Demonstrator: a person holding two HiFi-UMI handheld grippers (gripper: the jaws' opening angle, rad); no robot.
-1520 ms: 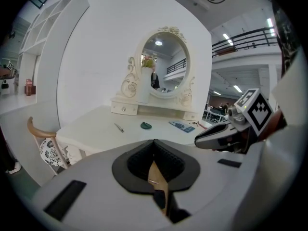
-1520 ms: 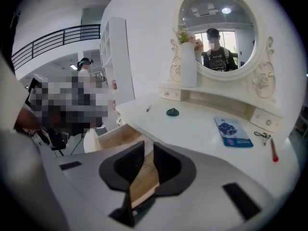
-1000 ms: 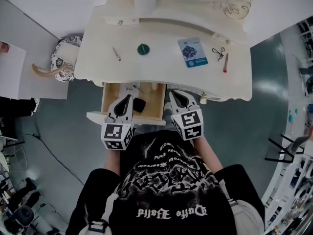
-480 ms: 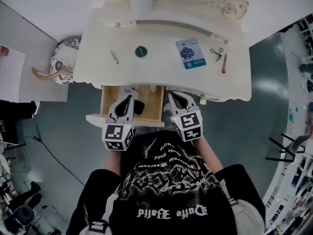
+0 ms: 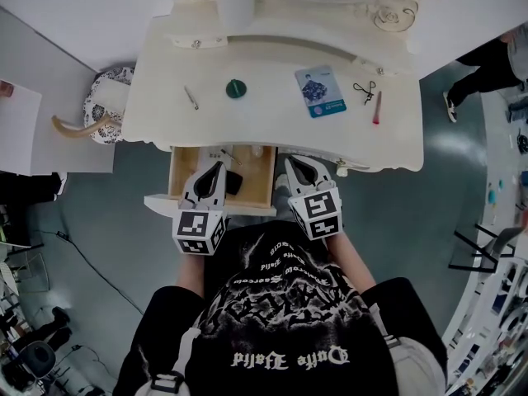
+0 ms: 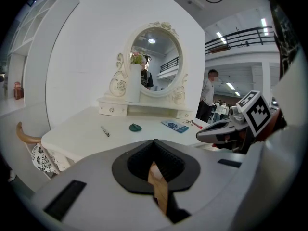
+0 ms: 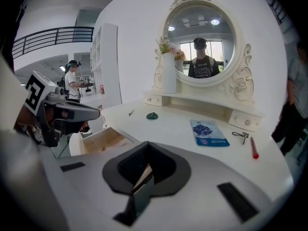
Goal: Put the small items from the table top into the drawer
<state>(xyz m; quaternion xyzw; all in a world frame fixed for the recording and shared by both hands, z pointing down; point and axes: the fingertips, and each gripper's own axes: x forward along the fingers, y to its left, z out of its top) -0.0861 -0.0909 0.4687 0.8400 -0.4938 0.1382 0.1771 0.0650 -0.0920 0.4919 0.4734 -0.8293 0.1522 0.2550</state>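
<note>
On the white vanity top (image 5: 272,126) lie a thin metal pin (image 5: 191,97), a green round piece (image 5: 237,88), a blue card (image 5: 321,91), small black scissors (image 5: 365,91) and a red pen (image 5: 379,108). Below the front edge the wooden drawer (image 5: 183,172) stands open with a black item (image 5: 233,182) inside. My left gripper (image 5: 219,165) hovers over the drawer, shut and empty. Beside the drawer's right end, my right gripper (image 5: 290,162) is also shut with nothing in it. The right gripper view shows the card (image 7: 209,132), pen (image 7: 253,147) and green piece (image 7: 152,115) ahead.
An oval mirror (image 7: 200,44) and a white vase (image 7: 169,73) stand at the back of the vanity. A patterned stool (image 5: 103,97) sits to the left. A person's legs (image 5: 487,56) show at the upper right, on the floor.
Both grippers have stayed by the drawer. The head view has drifted slightly, and a person's legs have come into view at the upper right.
</note>
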